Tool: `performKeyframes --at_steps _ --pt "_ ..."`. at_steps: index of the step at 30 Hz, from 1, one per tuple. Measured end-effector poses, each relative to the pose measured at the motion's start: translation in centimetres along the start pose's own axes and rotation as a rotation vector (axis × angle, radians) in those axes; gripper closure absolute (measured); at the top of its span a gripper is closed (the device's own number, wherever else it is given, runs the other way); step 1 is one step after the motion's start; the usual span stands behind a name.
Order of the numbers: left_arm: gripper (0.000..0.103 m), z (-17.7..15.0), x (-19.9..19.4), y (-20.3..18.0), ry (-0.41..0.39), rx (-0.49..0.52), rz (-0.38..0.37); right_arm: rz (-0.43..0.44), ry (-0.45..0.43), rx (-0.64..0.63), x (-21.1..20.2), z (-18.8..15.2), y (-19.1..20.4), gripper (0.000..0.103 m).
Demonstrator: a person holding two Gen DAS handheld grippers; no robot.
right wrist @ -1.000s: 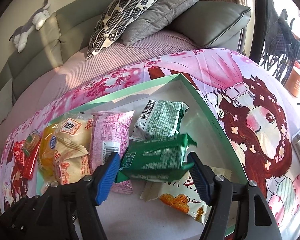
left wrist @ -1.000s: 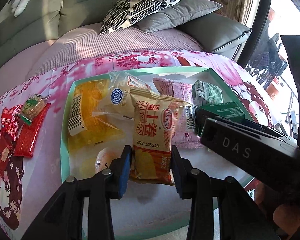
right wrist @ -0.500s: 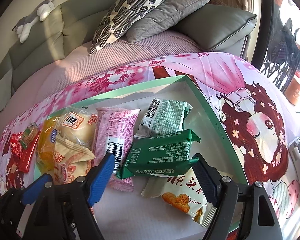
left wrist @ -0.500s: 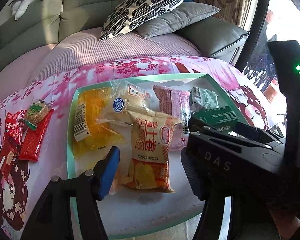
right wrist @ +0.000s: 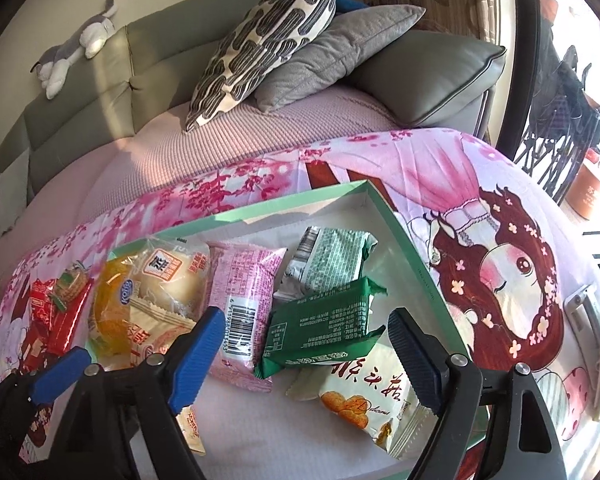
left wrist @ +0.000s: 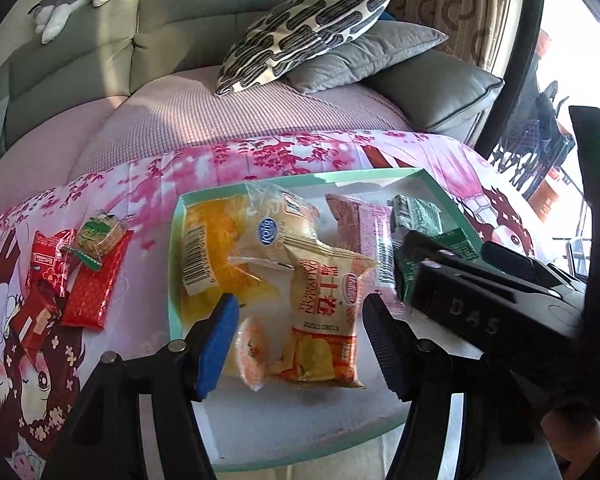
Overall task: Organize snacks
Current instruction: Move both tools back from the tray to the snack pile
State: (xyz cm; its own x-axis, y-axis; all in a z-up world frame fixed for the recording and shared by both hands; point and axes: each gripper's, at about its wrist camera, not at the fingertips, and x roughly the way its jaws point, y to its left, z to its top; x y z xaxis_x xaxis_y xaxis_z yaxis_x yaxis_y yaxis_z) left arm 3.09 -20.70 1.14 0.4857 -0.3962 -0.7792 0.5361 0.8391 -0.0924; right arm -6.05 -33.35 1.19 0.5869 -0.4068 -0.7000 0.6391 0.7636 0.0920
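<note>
Snacks lie in a shallow green-rimmed tray (left wrist: 446, 194) that rests on a pink printed cloth (left wrist: 148, 176) over the worktop.

Left claw (left wrist: 296, 336) is released: its blue pads stand apart on either side of the orange pack (left wrist: 326, 312) without touching it, and the pack lies flat on the tray floor. Beside that pack, toward the tray's left wall, sit a yellow pack (left wrist: 212, 248) and a clear-wrapped bun (left wrist: 276, 232), the bun overlapping both.

Right claw (right wrist: 306, 348) is also released, and its jaws have just been opening. The dark green pack (right wrist: 320, 326) lies between them, free of both pads, its near edge over a white cookie pack (right wrist: 364, 396). Behind it lies a light green pack (right wrist: 332, 258), and to its left a pink pack (right wrist: 244, 292), all inside the tray.

Outside the tray, on the cloth to the left, several red packs (left wrist: 88, 284) lie in a loose cluster with a small biscuit pack (left wrist: 100, 234) on top.

Beyond the worktop stands a grey sofa (right wrist: 432, 76) with a patterned cushion (right wrist: 268, 36), a grey cushion (right wrist: 340, 48), and a plush toy (right wrist: 76, 46) on its back.
</note>
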Motion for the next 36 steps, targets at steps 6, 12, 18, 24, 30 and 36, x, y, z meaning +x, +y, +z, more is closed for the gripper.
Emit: performKeyframes --at_steps 6,12,18,24,30,36 --pt "0.037 0.3 -0.7 2.6 -0.026 -0.073 0.041 -0.001 -0.01 -0.006 -0.3 0.2 0.2 0.017" --pt "0.037 0.1 -0.9 7.0 -0.04 -0.198 0.12 -0.001 -0.003 -0.02 -0.3 0.1 0.5 0.017" --pt "0.023 -0.6 -0.2 11.1 -0.01 -0.314 0.232 0.009 -0.005 -0.049 -0.4 -0.2 1.8 0.017" --pt "0.023 -1.2 -0.3 13.0 -0.012 -0.385 0.264 0.029 -0.018 -0.097 -0.9 -0.3 3.3 0.017" --pt "0.023 -1.1 -0.2 12.9 -0.01 -0.384 0.285 0.026 -0.021 -0.125 -1.0 -0.4 4.1 0.017" --pt "0.008 -1.1 0.0 12.4 -0.006 -0.348 0.324 0.027 -0.013 -0.135 -0.7 -0.5 4.1 0.014"
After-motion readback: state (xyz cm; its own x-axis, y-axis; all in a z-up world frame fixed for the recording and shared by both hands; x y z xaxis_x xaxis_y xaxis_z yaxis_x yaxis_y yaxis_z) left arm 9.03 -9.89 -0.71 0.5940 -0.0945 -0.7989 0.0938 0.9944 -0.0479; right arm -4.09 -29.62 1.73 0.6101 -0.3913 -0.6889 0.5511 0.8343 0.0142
